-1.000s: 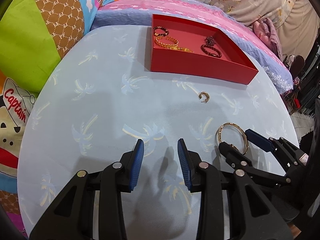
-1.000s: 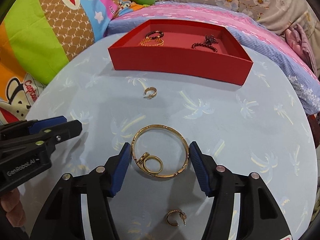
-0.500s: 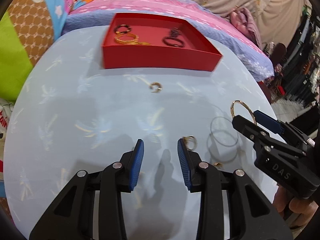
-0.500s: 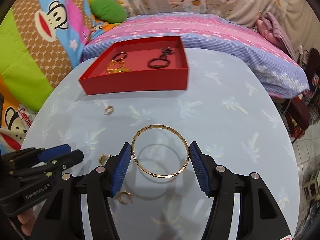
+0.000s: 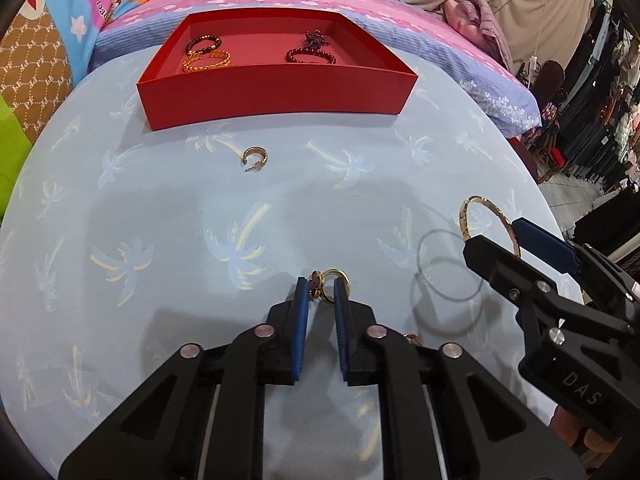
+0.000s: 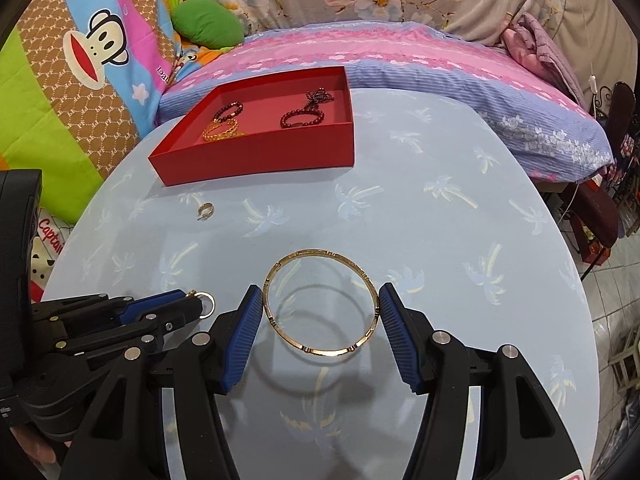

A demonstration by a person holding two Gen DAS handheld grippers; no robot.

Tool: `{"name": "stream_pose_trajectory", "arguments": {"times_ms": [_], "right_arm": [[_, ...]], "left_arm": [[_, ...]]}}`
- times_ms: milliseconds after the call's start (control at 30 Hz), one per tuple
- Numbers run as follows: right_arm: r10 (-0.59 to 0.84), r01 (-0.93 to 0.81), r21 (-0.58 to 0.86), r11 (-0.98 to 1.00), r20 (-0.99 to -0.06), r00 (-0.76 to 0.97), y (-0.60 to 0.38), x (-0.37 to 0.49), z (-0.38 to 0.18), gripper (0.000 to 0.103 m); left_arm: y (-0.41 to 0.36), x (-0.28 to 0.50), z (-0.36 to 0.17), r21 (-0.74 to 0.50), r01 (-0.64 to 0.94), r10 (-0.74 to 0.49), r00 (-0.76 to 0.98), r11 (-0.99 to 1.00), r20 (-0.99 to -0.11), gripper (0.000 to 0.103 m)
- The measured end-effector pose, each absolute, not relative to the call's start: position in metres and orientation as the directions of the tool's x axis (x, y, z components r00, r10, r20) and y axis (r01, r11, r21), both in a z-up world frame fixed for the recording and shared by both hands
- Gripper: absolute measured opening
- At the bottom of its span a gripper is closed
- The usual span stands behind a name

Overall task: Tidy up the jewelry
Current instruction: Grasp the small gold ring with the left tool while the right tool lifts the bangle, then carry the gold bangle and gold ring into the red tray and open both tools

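My right gripper (image 6: 320,312) is shut on a gold bangle (image 6: 320,302) and holds it above the table; its shadow lies below. The bangle also shows in the left wrist view (image 5: 486,216) beside the right gripper (image 5: 504,240). My left gripper (image 5: 321,292) has closed on a gold ring (image 5: 330,286) low over the table; the ring shows at its tips in the right wrist view (image 6: 205,303). A red tray (image 5: 276,92) at the back holds a gold chain (image 5: 206,62) and dark bead bracelets (image 5: 308,54). A gold hoop earring (image 5: 254,157) lies in front of the tray.
The round table has a light blue palm-print cloth (image 5: 160,240). A second small gold earring (image 5: 412,337) lies partly hidden behind my left gripper. A pink and blue bed (image 6: 400,60) and bright pillows (image 6: 80,60) stand behind the table. The table edge drops off at right.
My left gripper moved right to the gold ring and closed on it. My right gripper has lifted the bangle off the table and away from the ring.
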State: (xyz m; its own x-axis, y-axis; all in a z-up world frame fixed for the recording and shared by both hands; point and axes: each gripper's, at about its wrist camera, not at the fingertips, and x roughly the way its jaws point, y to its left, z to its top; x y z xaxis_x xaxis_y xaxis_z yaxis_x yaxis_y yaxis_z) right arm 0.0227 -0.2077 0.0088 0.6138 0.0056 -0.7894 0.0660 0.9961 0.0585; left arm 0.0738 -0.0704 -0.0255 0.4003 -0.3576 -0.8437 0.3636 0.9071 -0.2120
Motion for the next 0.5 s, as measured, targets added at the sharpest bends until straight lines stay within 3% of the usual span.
{"name": "stream_pose_trajectory", "arguments": {"times_ms": [500], "right_arm": [[0.026,0.044,0.067,0.997,-0.791,0.612,-0.200,0.025,0.010,0.058]], "left_arm": [[-0.062,0.075,-0.017,-0.228,0.380,-0.384,0.410,0.896,-0.827,0.005]]}}
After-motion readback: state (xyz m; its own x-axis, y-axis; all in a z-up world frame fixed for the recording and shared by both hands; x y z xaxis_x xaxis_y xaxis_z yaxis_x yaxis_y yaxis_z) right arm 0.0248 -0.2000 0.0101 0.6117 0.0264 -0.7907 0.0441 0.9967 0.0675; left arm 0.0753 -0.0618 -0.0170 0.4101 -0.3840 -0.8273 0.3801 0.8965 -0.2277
